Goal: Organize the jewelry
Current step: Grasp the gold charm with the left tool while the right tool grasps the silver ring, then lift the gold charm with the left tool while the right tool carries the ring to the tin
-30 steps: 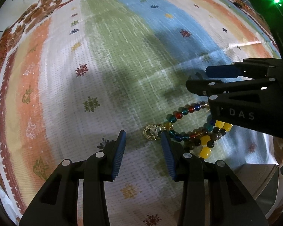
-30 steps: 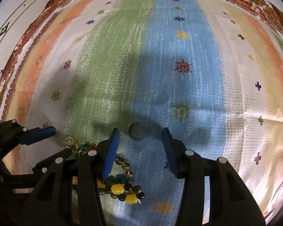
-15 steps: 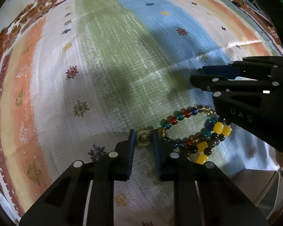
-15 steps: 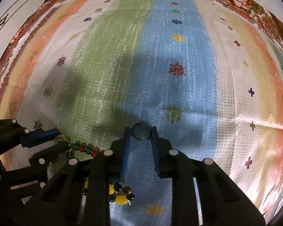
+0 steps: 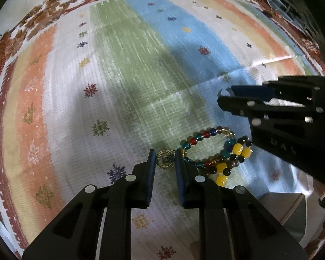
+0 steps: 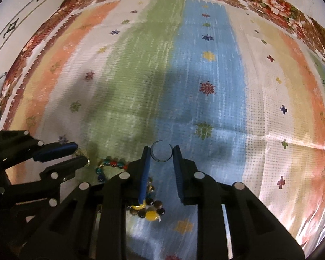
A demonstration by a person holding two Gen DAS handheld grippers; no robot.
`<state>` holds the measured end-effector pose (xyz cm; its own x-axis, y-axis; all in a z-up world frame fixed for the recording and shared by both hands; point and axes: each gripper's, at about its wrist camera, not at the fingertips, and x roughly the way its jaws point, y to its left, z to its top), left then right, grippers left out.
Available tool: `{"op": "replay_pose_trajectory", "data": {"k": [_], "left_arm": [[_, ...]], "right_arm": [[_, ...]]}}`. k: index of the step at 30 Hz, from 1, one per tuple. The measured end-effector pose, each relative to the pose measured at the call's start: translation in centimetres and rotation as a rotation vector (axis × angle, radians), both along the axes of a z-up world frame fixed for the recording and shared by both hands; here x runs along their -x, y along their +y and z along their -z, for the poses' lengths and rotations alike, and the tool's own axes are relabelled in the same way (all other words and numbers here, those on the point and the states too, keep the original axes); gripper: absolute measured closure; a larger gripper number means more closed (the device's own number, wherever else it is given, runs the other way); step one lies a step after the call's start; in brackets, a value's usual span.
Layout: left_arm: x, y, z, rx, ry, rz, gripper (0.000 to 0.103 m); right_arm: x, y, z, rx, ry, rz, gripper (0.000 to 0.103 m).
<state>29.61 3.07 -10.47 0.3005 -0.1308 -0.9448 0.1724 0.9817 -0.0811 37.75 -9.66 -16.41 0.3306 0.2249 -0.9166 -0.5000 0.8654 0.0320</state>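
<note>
A gold wire pendant (image 5: 165, 161) lies on the striped cloth, joined to a heap of coloured bead strands (image 5: 218, 151). My left gripper (image 5: 165, 159) is shut on the pendant, its blue pads touching both sides. My right gripper (image 6: 161, 152) is shut on a small dark ring (image 6: 161, 155), held just above the blue stripe. The left gripper also shows in the right wrist view (image 6: 75, 153) with the pendant (image 6: 82, 153) between its tips. The beads (image 6: 110, 165) run under the right gripper's fingers, partly hidden.
A striped cloth (image 6: 205, 75) with a floral border covers the surface. A grey box-like edge (image 5: 281, 208) shows at the lower right in the left wrist view. The right gripper's body (image 5: 281, 117) sits close above the beads.
Both grippers closed from open: the left onto the gold pendant, the right onto the dark ring. The ring now stands on edge between the right pads.
</note>
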Motion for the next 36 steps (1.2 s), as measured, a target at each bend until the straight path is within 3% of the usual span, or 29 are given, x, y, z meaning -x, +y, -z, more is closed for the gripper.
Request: {"op": "replay_pose_trajectory", "data": {"k": [10, 23, 36], "left_arm": [[1.1, -0.1, -0.8, 0.014, -0.032, -0.020, 0.086], [3.7, -0.3, -4.3, 0.050, -0.115, -0.068, 0.086], [6.3, 0.0, -5.8, 0.044, -0.165, -0.109, 0.086]], "right_arm": [[2.2, -0.2, -1.3, 0.006, -0.032, -0.027, 0.080], [5.6, -2.0, -4.4, -0.051, -0.076, -0.046, 0.080], [8.8, -3.9, -6.1, -0.116, -0.105, -0.040, 0.080]]}}
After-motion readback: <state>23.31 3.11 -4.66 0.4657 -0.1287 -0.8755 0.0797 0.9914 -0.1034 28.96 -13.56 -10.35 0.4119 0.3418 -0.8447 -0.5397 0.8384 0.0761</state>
